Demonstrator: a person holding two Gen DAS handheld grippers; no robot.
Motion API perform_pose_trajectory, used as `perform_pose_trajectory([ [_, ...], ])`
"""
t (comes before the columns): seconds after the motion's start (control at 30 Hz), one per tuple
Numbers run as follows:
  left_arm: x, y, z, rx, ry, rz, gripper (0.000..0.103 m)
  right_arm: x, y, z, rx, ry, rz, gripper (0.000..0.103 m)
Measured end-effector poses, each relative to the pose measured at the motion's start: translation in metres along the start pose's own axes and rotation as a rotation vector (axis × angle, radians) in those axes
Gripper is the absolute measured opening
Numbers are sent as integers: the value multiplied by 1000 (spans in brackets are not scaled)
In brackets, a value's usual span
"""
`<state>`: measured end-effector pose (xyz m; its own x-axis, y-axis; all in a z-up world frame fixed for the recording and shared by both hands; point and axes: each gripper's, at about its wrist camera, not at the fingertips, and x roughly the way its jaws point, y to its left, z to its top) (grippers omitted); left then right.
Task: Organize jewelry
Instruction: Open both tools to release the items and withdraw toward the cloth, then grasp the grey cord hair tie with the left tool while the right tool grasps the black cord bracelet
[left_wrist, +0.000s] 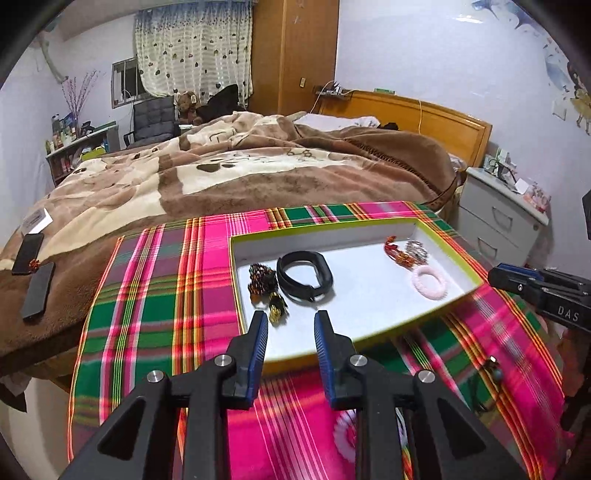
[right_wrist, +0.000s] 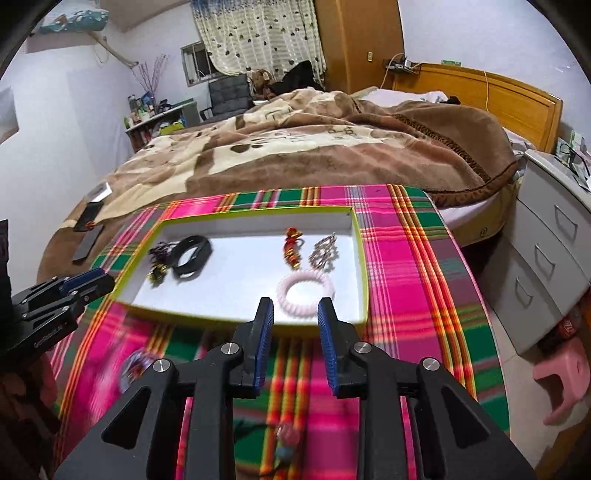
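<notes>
- Jewelry in white tray (left_wrist: 258, 246) at far middle of tabletop (left_wrist: 155, 295): black band (left_wrist: 304, 275), amber beads (left_wrist: 262, 282) toward left edge; pink coil bracelet (right_wrist: 304, 290), red charm (right_wrist: 291, 247), silver piece (right_wrist: 325, 253) toward right edge.
- Left claw (left_wrist: 291, 332): spread, empty, above near tray rim.
- Right claw (right_wrist: 295, 319): spread, empty, just short of pink coil bracelet.
- Loose, blurred pieces near front edge, unidentifiable.
- Handling, judged: light, soft, springy coil; pinch across one side of ring, gently.
</notes>
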<state>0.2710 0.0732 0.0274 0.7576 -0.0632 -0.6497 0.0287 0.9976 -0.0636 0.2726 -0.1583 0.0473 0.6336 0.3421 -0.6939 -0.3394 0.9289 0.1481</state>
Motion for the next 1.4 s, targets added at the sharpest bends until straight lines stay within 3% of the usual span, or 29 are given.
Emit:
perform_pose_trajectory([
  [0.3,-40,-13,-37,14,-8,-29,25,-39,11,-39,18,-17,29,25],
  [0.63,-71,-29,-68,12,-17,-54,25,-53,14,-75,42,13,47,25],
  [0.97,-79,-43,-81,30,-12,-80,25,-62,10,-97,78,28,42,25],
  [1.4,-66,-46,-82,38,16,-76,25,-50,8,-98,73,51,28,25],
])
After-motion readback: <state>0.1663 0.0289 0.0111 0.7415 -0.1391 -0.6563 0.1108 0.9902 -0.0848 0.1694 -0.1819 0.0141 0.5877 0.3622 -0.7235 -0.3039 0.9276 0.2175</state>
